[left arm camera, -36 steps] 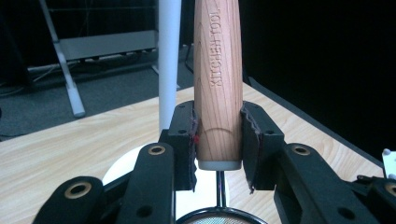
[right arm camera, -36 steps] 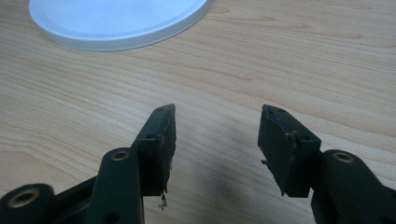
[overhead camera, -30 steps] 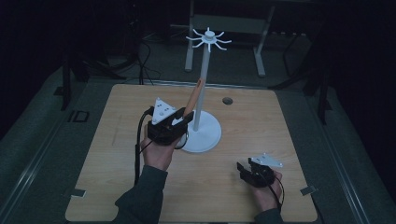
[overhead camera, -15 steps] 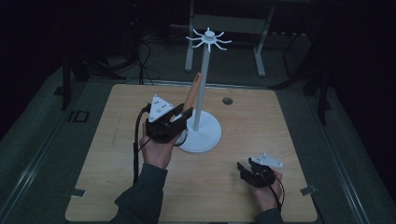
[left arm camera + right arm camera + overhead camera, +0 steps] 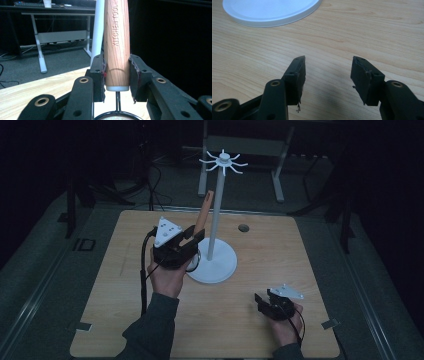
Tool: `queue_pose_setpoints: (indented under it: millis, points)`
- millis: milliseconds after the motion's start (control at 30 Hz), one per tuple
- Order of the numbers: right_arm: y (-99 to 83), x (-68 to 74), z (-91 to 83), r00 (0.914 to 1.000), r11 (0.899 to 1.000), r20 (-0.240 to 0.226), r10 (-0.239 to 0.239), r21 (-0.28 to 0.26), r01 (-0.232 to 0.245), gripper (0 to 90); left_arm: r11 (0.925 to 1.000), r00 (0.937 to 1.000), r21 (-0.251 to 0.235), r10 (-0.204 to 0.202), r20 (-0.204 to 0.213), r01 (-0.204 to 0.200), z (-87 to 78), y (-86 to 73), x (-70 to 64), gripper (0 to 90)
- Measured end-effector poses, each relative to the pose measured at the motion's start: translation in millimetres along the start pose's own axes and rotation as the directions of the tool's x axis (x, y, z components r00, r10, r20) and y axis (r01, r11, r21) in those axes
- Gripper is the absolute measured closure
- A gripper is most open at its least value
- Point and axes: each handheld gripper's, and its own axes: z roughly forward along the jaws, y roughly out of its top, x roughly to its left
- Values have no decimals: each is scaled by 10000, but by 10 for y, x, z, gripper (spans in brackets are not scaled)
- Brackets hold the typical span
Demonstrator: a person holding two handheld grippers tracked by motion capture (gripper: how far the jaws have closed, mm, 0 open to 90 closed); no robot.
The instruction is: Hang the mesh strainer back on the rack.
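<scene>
While the left claw (image 5: 192, 239) hangs above the table (image 5: 125, 285) just beside the white stand (image 5: 215, 265), its 2 jaws press on the wooden handle (image 5: 116, 45) of a kitchen utensil. The left gripper view shows that handle upright between the pads, stamped "KITCHEN TOOL" along its length, with a white collar at its lower end. Below the collar a thin dark wire stem runs down to the rim of a mesh strainer head (image 5: 116, 117) at the bottom edge of the view. In the high view the handle (image 5: 204, 210) rises above the claw, tilted slightly left, its top close to the stand's pole (image 5: 218, 205) but apart from it. The pole stands on a round white base (image 5: 220, 268) and carries a ring of short hooks (image 5: 223, 161) at its top, well above the handle. The person's left hand (image 5: 167, 275) grips the tool from below, and a black cable trails from it toward the forearm.

The right claw (image 5: 327, 72) stands wide and holds nothing. It hovers low over bare wood near the table's front right part, well apart from the stand, whose base rim (image 5: 272, 15) shows at the top of the right gripper view. The right hand (image 5: 285, 320) holds it from behind.
</scene>
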Motion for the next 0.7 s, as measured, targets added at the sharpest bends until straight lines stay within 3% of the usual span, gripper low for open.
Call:
queue_pose_setpoints:
  millis: [367,700]
  points:
    - [0,2,2,10000,10000,26,-6,2,6,451,9997,9999,-255,50,-109,-53,-27,109,-1,684]
    - [-5,-11,0,10000,10000,53,22,-23,-22,450,9981,9996,-583,-192,-204,180,-35,242,47,683]
